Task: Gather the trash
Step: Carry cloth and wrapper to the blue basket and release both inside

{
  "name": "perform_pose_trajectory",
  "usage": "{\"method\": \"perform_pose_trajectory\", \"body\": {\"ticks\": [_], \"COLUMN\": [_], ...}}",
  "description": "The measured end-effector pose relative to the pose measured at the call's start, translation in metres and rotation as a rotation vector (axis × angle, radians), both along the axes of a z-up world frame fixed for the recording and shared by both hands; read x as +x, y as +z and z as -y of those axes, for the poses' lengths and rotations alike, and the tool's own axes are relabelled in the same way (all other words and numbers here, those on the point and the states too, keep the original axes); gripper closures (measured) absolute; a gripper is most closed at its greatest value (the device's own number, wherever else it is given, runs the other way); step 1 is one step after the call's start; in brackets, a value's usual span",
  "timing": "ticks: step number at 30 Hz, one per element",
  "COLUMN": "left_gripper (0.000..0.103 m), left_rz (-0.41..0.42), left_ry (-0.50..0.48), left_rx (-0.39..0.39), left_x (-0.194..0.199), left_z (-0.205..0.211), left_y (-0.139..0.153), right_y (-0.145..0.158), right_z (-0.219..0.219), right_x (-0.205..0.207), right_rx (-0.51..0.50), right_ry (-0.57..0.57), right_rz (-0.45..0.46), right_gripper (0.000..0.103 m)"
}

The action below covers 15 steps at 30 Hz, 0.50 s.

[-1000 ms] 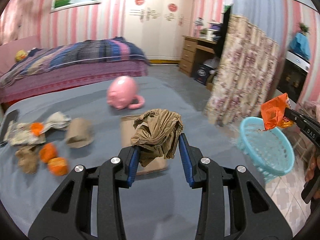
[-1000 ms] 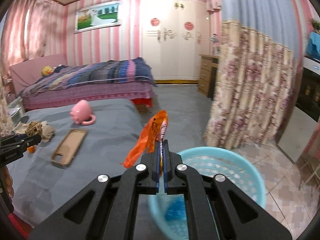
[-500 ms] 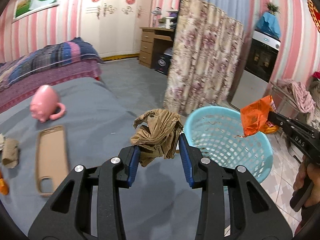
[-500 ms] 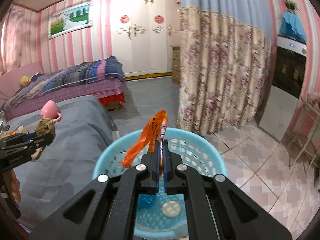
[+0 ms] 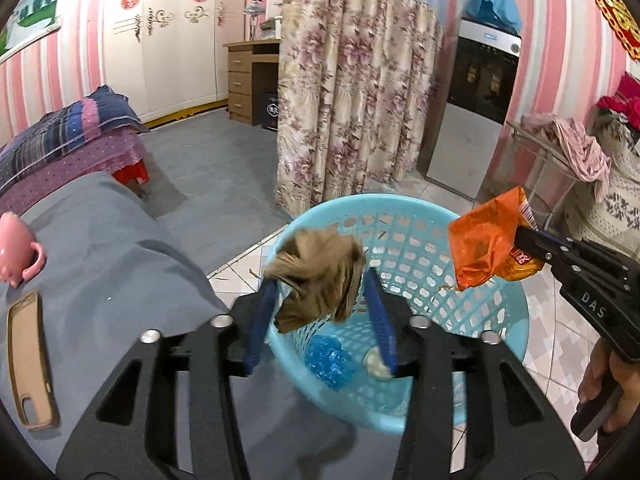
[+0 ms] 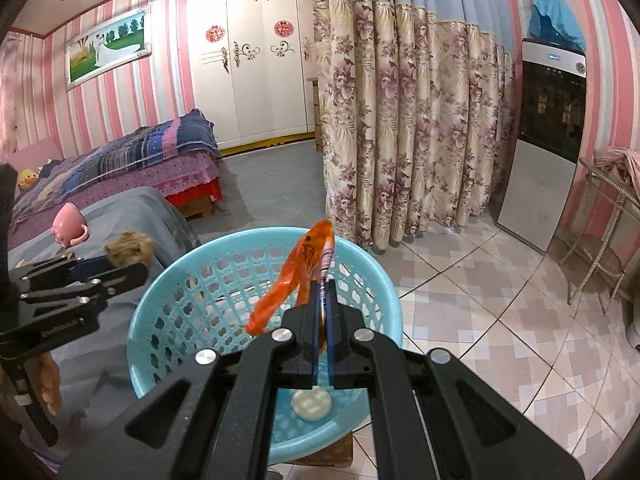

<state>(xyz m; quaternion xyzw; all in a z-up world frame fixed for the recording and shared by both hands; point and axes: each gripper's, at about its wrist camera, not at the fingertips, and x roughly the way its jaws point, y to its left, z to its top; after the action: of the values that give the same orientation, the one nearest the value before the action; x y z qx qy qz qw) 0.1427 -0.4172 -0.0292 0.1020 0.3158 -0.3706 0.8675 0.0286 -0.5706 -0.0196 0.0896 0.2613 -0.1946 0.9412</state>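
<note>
A light blue plastic basket stands on the floor beside the grey bed. My left gripper has its jaws spread over the basket's near rim; a crumpled brown paper wad sits blurred between the fingers and seems loose. My right gripper is shut on an orange snack wrapper above the basket. Blue plastic and a white disc lie in the basket.
The grey bed carries a pink mug and a tan phone case. A floral curtain hangs behind the basket. A fridge and a wire rack stand to the right on tiled floor.
Both grippers have swung from the bed to above the basket. My left gripper's jaws have widened and the brown wad now looks blurred and loose. The right gripper still grips the wrapper.
</note>
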Motion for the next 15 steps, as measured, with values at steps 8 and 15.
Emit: {"method": "perform_pose_trajectory", "body": {"ticks": [8,15], "left_gripper": [0.016,0.008], "left_rz": [0.059,0.054], "left_ry": [0.091,0.163], "left_rx": [0.013,-0.01], "left_x": [0.009,0.02], "left_z": [-0.016,-0.048], "left_y": [0.007,0.015], "right_y": [-0.007,-0.011], "right_z": [-0.001,-0.007], "right_x": [-0.002,0.005], "right_rx": [0.006,0.019], "right_ry": [-0.004,-0.004], "right_rz": [-0.01,-0.013], "right_gripper": [0.1,0.1]}}
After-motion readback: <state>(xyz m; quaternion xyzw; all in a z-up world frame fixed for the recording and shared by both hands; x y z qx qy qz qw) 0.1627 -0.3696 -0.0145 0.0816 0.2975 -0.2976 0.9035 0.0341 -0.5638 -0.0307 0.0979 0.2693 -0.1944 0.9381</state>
